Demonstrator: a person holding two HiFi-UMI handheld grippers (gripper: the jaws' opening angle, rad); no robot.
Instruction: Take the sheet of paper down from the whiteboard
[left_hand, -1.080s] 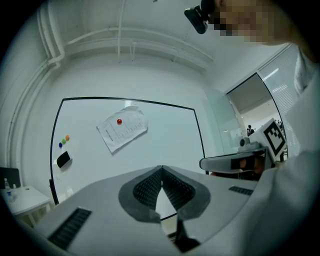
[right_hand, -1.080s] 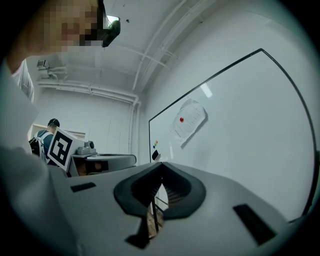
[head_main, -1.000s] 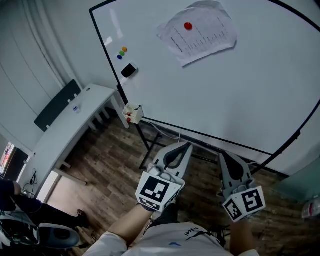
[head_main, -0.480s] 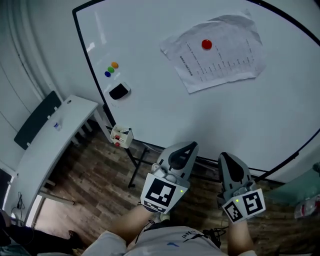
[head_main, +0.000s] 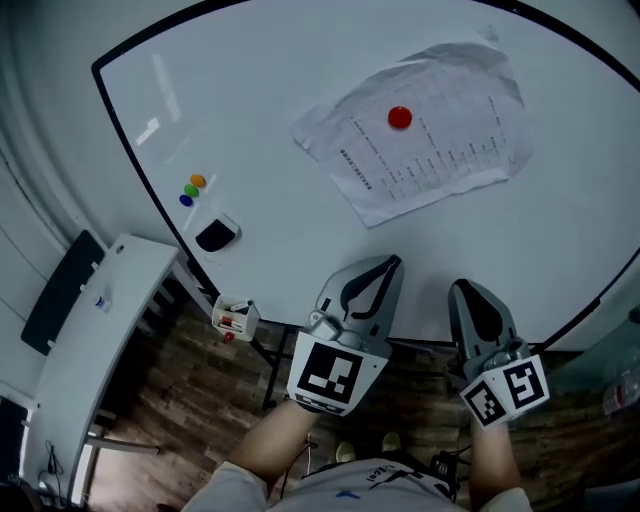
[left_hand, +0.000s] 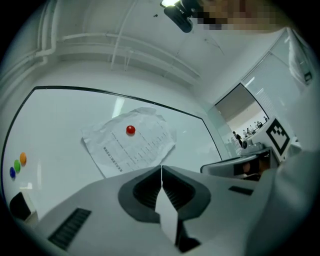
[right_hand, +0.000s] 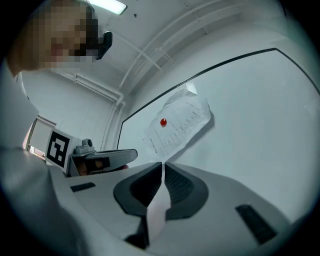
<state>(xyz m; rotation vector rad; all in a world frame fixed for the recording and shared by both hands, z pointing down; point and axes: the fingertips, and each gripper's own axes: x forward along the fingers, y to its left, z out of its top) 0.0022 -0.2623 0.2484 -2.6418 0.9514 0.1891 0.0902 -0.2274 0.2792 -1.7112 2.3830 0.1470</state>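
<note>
A: Hand pose?

B: Both forearms come in from the bottom of the head view toward the whiteboard (head_main: 250, 120). The left gripper (head_main: 392, 264) and right gripper (head_main: 463, 288) are side by side. Their tips aim at the board, tilted slightly upward, and both stop short of its surface. The cubes (head_main: 330, 372) face the head camera.

A: Claws?

B: Left: jaws pressed together, nothing between them. Right: jaws together as well, with only a hairline slit at the tips and nothing in it.

A: Paper?

B: The paper (head_main: 430, 150) is on the board's face, above both grippers and apart from them. It hangs tilted and creased, and its edges are wrinkled. One red magnet (head_main: 400, 118) pins it near its upper middle. In each gripper view it shows just above the jaw tips.

A: Anything readable?

B: There are rows of print on the paper, too small to read. The cubes carry black-and-white square patterns and no letters. The shirt (head_main: 340, 492) has a bit of print at the hem, not legible.

A: What else is on the board?

B: Toward its left side there is a cluster of orange, green and blue magnets (head_main: 192, 188), with a black eraser (head_main: 215, 235) just below them. A small marker holder (head_main: 232, 318) sits at the board's lower left corner.
</note>
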